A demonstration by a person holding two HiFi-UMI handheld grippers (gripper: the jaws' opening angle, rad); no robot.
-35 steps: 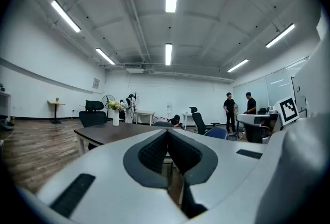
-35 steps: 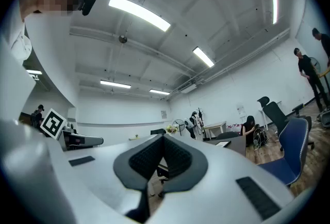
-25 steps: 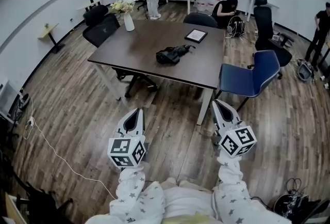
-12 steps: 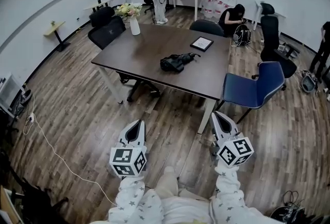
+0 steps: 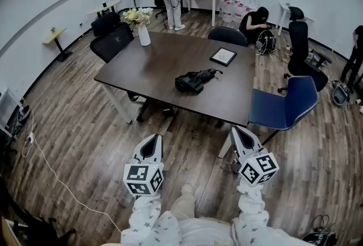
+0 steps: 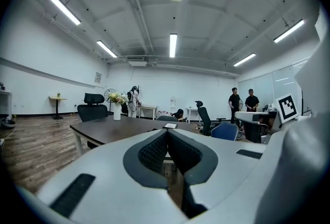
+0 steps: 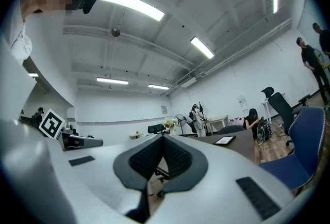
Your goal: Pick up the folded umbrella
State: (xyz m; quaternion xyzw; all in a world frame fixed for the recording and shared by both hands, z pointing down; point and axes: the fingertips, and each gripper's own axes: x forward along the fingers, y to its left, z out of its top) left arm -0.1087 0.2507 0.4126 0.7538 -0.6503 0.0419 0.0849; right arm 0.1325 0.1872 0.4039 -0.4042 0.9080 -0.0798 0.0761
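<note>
The folded black umbrella [image 5: 194, 80] lies near the middle of the dark brown table [image 5: 147, 77], its handle pointing right. Both grippers hang over the wooden floor, short of the table's near edge. My left gripper [image 5: 151, 144] is shut and holds nothing; its closed jaws [image 6: 167, 133] point at the table's near side. My right gripper [image 5: 243, 136] is also shut and empty, near the table's front right leg, with its jaws [image 7: 162, 138] aimed along the table. The jaws hide the umbrella in both gripper views.
A blue chair [image 5: 286, 106] stands at the table's right side, close to my right gripper. On the table are a tablet [image 5: 223, 56] and a vase of flowers [image 5: 142, 26]. Black office chairs [image 5: 116, 41] line the far left side. People stand at the back. A white cable [image 5: 62, 171] crosses the floor at left.
The table and umbrella have come nearer and lower in the head view. Both grippers have advanced together toward the table's near edge, still shut.
</note>
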